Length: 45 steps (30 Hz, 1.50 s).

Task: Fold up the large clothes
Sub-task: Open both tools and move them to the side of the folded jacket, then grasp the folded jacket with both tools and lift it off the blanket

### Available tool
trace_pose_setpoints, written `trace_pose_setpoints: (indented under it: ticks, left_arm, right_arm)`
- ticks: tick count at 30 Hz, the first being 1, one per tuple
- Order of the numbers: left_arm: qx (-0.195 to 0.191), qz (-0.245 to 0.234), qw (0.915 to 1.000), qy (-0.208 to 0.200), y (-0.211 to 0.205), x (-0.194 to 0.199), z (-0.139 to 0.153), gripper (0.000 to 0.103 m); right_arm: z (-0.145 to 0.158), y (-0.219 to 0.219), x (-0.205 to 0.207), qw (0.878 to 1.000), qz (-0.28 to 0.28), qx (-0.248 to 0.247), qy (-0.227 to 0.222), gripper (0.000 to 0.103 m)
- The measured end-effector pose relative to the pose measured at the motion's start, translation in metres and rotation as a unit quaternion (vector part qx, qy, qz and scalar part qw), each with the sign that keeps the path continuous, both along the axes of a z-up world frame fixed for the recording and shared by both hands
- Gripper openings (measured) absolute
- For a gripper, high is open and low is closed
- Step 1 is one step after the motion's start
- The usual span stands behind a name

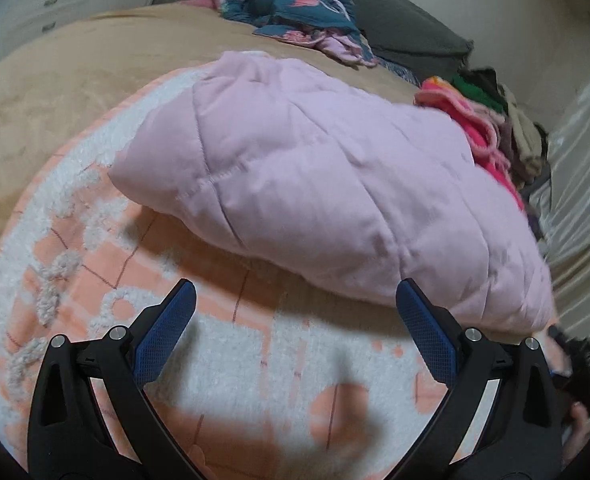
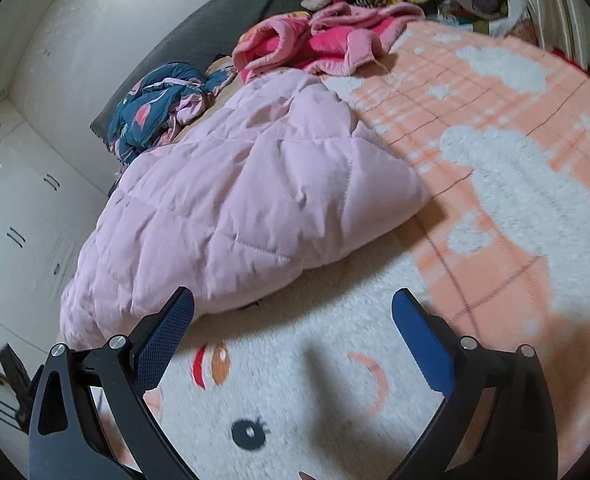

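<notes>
Folded pale pink quilted jacket [image 1: 327, 184] lies on the peach-and-white fleece blanket [image 1: 95, 248]. Left gripper [image 1: 295, 300] and right gripper [image 2: 293, 308] hover just beside its near edge, fingers spread, grasping nothing.

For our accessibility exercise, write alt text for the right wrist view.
A puffy pink quilted jacket lies folded on a peach and white blanket, just beyond the open, empty jaws of the right gripper. Behind it lie a bright pink fleece garment and a crumpled teal patterned garment.
</notes>
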<state>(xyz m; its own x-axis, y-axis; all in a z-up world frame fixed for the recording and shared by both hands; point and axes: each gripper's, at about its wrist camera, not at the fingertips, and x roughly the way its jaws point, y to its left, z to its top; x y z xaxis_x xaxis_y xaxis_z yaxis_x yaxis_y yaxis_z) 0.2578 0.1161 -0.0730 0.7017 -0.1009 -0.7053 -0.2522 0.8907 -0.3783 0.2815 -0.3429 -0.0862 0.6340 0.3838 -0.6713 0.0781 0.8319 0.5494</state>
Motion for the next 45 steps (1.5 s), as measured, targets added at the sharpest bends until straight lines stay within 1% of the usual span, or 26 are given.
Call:
trace_pose_setpoints:
  ticks: [2,4,5,7,9,13,14,18,23,28,30,31,33,34,36,37,39,42,45]
  left_arm:
    - [-0.023,0.010,0.9997,-0.005,0.007,0.004,0.000,0.094]
    - [-0.052,0.017,0.9985,-0.010,0.015,0.009,0.000,0.094]
    - [-0.063,0.020,0.9978,-0.011,0.018,0.012,-0.001,0.094]
    - [-0.085,0.028,0.9959,-0.011,0.025,0.020,-0.003,0.094]
    - [-0.097,0.035,0.9946,-0.005,0.031,0.029,-0.005,0.094]
    - [-0.141,0.059,0.9882,0.007,0.047,0.045,-0.011,0.094]
    - [-0.146,0.064,0.9872,0.008,0.049,0.048,-0.012,0.094]
    - [-0.128,0.073,0.9889,0.013,0.046,0.061,-0.013,0.095]
    - [-0.128,0.085,0.9881,0.007,0.047,0.069,-0.017,0.095]
    - [-0.118,0.076,0.9901,-0.006,0.049,0.076,-0.020,0.095]
    - [-0.120,0.073,0.9900,-0.009,0.051,0.077,-0.021,0.094]
    - [-0.120,0.071,0.9901,-0.011,0.051,0.078,-0.020,0.093]
    - [-0.115,0.068,0.9909,-0.016,0.050,0.079,-0.018,0.085]
    - [-0.112,0.067,0.9913,-0.019,0.049,0.079,-0.017,0.083]
    - [-0.112,0.065,0.9912,-0.025,0.049,0.082,-0.015,0.072]
    - [-0.111,0.066,0.9912,-0.028,0.049,0.083,-0.014,0.069]
    - [-0.101,0.060,0.9924,-0.035,0.045,0.084,-0.010,0.053]
    - [-0.074,0.048,0.9951,-0.045,0.038,0.085,0.000,0.040]
    - [-0.044,0.037,0.9970,-0.052,0.031,0.085,0.010,0.034]
  right_arm:
    - [-0.008,0.000,0.011,1.000,-0.002,0.027,0.016,0.099]
    - [-0.009,0.002,0.016,0.999,-0.008,0.031,0.017,0.099]
    - [-0.009,0.003,0.019,0.999,-0.008,0.031,0.016,0.099]
    - [-0.008,0.006,0.026,0.999,-0.010,0.046,0.011,0.099]
    - [-0.006,0.008,0.032,0.998,-0.014,0.054,0.004,0.099]
    - [-0.005,0.008,0.043,0.998,-0.031,0.060,-0.003,0.099]
    - [-0.006,0.008,0.045,0.997,-0.035,0.064,-0.003,0.099]
    - [-0.010,0.009,0.056,0.996,-0.047,0.077,-0.008,0.099]
    - [-0.013,0.012,0.069,0.995,-0.058,0.084,-0.017,0.099]
    - [-0.014,0.015,0.073,0.994,-0.071,0.078,-0.040,0.099]
    - [-0.014,0.017,0.074,0.993,-0.072,0.079,-0.047,0.095]
    - [-0.014,0.017,0.074,0.993,-0.073,0.081,-0.051,0.089]
    - [-0.013,0.017,0.075,0.992,-0.073,0.086,-0.057,0.078]
    - [-0.013,0.017,0.076,0.992,-0.072,0.087,-0.059,0.074]
    - [-0.010,0.018,0.075,0.992,-0.064,0.087,-0.067,0.061]
    - [-0.009,0.019,0.075,0.992,-0.060,0.087,-0.071,0.057]
    - [-0.002,0.023,0.075,0.992,-0.049,0.073,-0.085,0.046]
    - [0.008,0.032,0.075,0.994,-0.036,0.037,-0.097,0.039]
    - [0.018,0.040,0.073,0.994,-0.021,-0.007,-0.107,0.035]
